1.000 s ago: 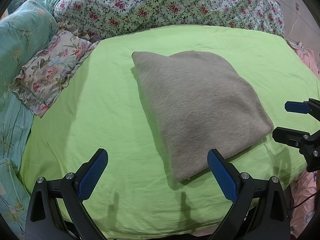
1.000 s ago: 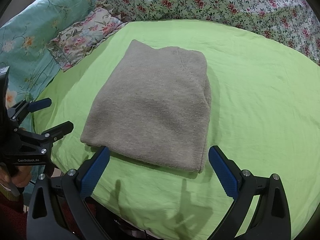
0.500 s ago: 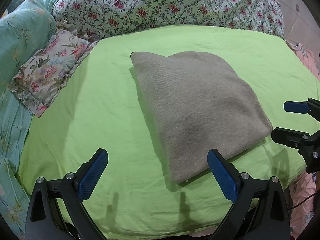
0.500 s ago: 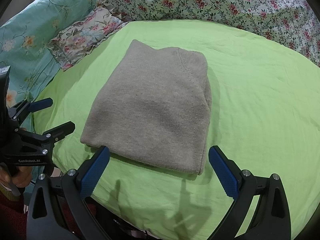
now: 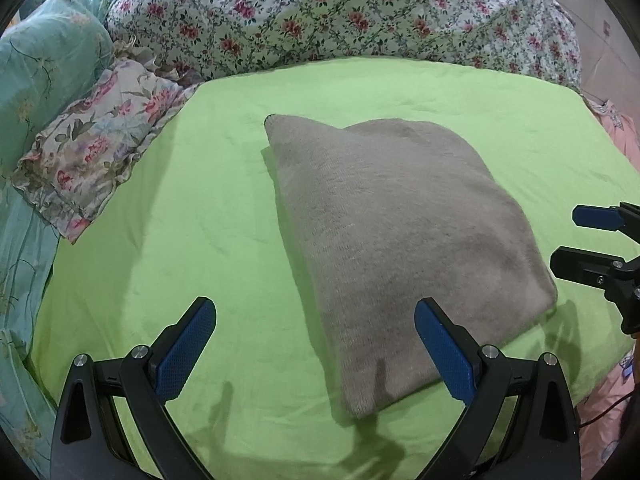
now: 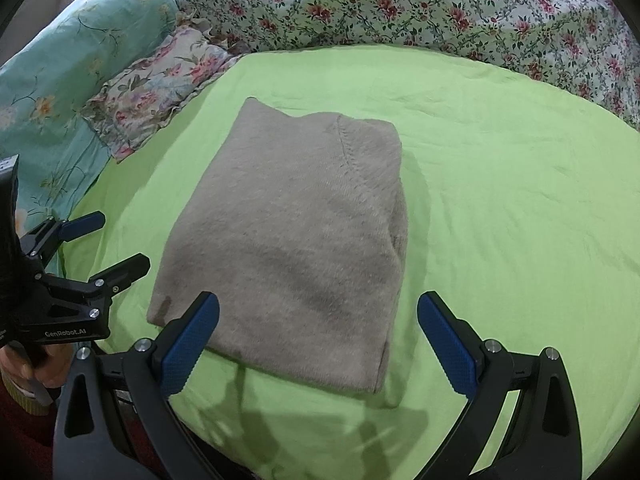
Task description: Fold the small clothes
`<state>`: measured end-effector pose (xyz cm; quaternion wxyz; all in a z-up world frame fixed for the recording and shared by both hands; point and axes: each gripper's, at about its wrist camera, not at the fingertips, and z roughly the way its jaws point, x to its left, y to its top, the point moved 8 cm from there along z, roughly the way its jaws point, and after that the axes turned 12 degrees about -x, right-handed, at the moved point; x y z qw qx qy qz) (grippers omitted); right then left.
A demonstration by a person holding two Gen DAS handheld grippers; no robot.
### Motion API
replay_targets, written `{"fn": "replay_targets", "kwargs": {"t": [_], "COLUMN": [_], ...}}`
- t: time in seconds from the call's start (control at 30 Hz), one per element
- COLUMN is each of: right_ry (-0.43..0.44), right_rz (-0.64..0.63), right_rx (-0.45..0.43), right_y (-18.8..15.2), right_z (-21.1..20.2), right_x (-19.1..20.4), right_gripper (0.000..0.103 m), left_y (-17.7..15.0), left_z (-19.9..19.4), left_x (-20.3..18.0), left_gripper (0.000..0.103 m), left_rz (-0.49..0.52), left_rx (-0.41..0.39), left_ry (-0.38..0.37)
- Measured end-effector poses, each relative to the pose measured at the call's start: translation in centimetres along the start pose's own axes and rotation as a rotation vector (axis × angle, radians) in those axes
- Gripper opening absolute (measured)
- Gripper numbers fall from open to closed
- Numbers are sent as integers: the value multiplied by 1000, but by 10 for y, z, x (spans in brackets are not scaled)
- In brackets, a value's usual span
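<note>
A grey-brown knitted garment [image 5: 392, 232] lies folded into a thick rectangle on the green sheet [image 5: 192, 224]; it also shows in the right wrist view [image 6: 296, 240]. My left gripper [image 5: 314, 332] is open and empty, just short of the garment's near corner; it also shows at the left of the right wrist view [image 6: 108, 244]. My right gripper [image 6: 318, 332] is open and empty, above the garment's near edge; it also shows at the right edge of the left wrist view [image 5: 568, 240]. Neither gripper touches the cloth.
A floral quilt [image 5: 320, 12] is bunched along the far side of the bed. A small floral pillow [image 5: 92, 140] and a teal quilt [image 5: 36, 72] lie at the left. The sheet's near edge [image 6: 320, 440] drops off below the grippers.
Both grippers have moved slightly forward toward the garment. The garment has not moved. Both jaws stay open.
</note>
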<state>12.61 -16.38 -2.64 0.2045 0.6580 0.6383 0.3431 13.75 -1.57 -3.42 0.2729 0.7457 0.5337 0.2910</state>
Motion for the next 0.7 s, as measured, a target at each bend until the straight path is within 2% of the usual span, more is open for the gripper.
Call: {"fn": "replay_targets", "kwargs": {"t": [0.7], "right_ry": [8], "right_rz": [46], "right_rx": [1], "right_y": [4], "right_z": [14], "right_x": [-15], "right_gripper": [99], "left_y": [3], "left_z": [12], "left_x": [-2], "left_gripper": [100], "left_rz": [-21], "left_rx": [17], "left_ry": [11]}}
